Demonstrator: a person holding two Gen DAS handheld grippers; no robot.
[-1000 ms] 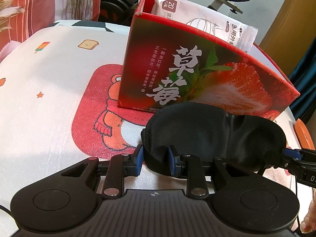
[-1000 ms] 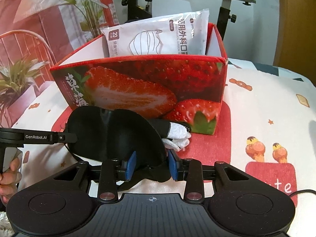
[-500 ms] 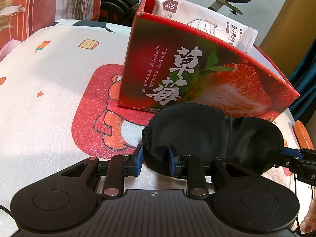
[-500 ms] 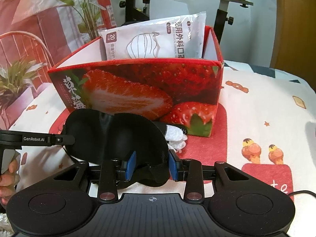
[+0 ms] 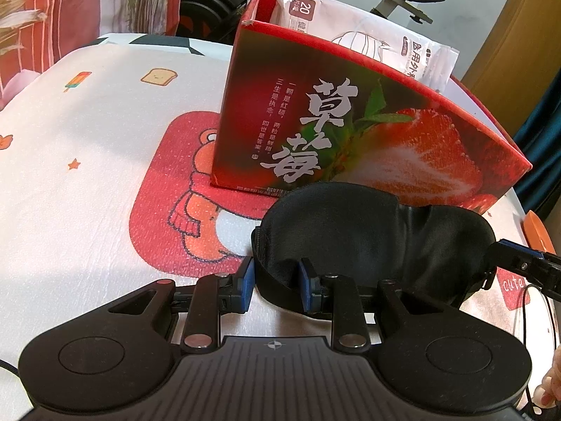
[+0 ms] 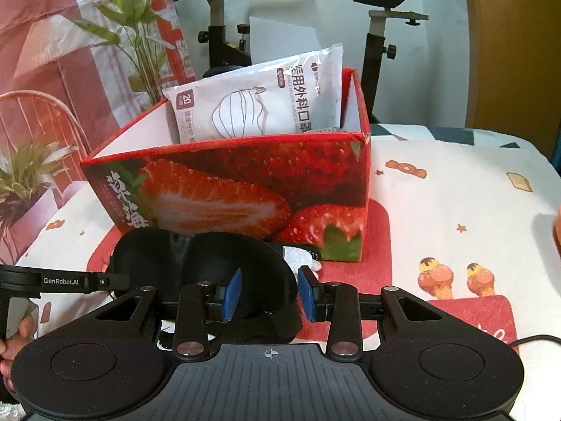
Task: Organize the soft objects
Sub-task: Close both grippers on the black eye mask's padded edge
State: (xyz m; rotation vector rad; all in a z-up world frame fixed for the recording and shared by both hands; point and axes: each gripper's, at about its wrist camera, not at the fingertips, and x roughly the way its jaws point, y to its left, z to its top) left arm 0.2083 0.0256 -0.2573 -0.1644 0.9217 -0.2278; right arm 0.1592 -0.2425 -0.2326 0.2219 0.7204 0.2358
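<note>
A black padded eye mask (image 5: 368, 231) is held in front of a red strawberry-print box (image 5: 350, 129). My left gripper (image 5: 277, 282) is shut on the mask's left end. My right gripper (image 6: 270, 293) is shut on its other end; the mask shows black in the right wrist view (image 6: 224, 263). The box (image 6: 245, 182) holds a white pack of face masks (image 6: 266, 101), upright inside it. A white and black fabric piece (image 6: 298, 256) lies at the box's foot, mostly hidden behind the eye mask.
The table (image 5: 87, 175) has a white cloth with cartoon prints and red patches. An exercise bike (image 6: 382, 35) and plants (image 6: 133, 35) stand behind the table. An orange chair back (image 6: 42, 105) is at the left.
Both grippers have lifted slightly with the eye mask, which has buckled a little in the middle. The box appears a bit closer in the right wrist view.
</note>
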